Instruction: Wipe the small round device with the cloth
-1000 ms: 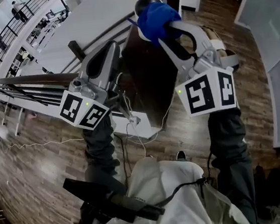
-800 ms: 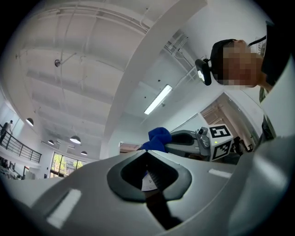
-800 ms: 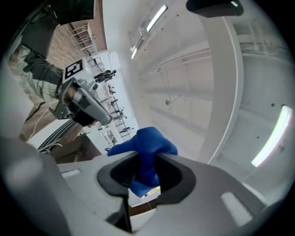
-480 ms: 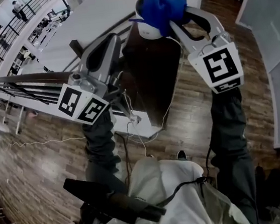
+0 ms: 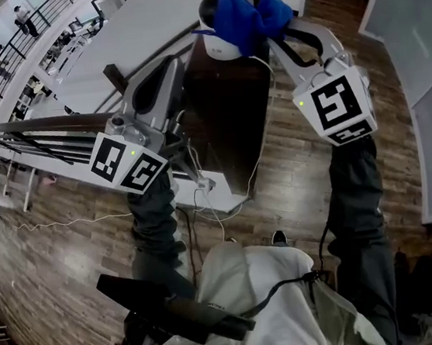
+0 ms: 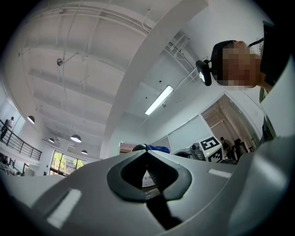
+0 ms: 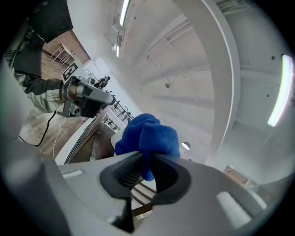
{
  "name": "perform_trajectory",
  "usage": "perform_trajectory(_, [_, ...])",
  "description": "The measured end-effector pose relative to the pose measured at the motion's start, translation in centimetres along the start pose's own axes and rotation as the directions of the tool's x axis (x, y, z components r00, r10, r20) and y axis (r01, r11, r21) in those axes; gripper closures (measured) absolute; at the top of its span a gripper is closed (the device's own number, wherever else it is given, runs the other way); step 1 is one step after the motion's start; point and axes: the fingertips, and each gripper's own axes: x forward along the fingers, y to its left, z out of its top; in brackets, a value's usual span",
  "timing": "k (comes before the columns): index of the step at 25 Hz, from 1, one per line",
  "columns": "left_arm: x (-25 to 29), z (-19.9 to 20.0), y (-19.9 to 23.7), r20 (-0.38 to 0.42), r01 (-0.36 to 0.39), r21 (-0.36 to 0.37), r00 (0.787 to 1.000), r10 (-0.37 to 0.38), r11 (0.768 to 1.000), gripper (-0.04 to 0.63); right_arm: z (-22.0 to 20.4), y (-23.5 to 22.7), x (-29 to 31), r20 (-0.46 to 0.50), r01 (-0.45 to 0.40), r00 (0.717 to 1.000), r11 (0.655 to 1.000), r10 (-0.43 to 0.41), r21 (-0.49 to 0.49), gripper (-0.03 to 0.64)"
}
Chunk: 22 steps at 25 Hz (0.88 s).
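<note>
At the far end of the dark table sits the small round white device. A bunched blue cloth lies over its right side and hides part of it. My right gripper reaches in from the right, its jaws closing with the cloth pinched between the pads, as the right gripper view shows. My left gripper hovers left of the table, a little short of the device, shut with nothing in it. The cloth peeks over its tips in the left gripper view.
White cables hang off the table's near edge. A railing runs along the left over a drop to a lower floor. The person's legs and a black bar fill the bottom, above a wooden floor.
My right gripper has lifted and swung farther away with the cloth, dragging it across the device's top; its marker cube has turned. The left gripper has barely shifted.
</note>
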Motion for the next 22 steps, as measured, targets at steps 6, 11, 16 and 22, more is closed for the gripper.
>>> perform_trajectory(6, [-0.3,0.2,-0.3,0.002,0.001,-0.001,1.000,-0.001,1.000,0.607,1.5,-1.1,-1.1,0.088,0.121,0.989,0.993,-0.120,-0.012,0.558])
perform_trajectory(11, [-1.1,-0.3,0.2,-0.009,-0.017,-0.005,1.000,0.017,1.000,0.607,1.6,-0.9,-2.0,0.221,0.153,0.958,0.978,-0.183,0.145,0.546])
perform_trajectory(16, [-1.9,0.1,0.5,-0.001,-0.039,0.003,0.999,0.039,0.999,0.607,1.6,-0.5,-3.0,0.290,0.110,0.940,0.964,-0.181,0.244,0.471])
perform_trajectory(22, [-1.9,-0.5,0.4,-0.002,-0.032,-0.016,0.999,0.032,0.999,0.607,0.2,-1.1,-1.6,0.237,0.137,0.950,0.953,-0.203,0.269,0.385])
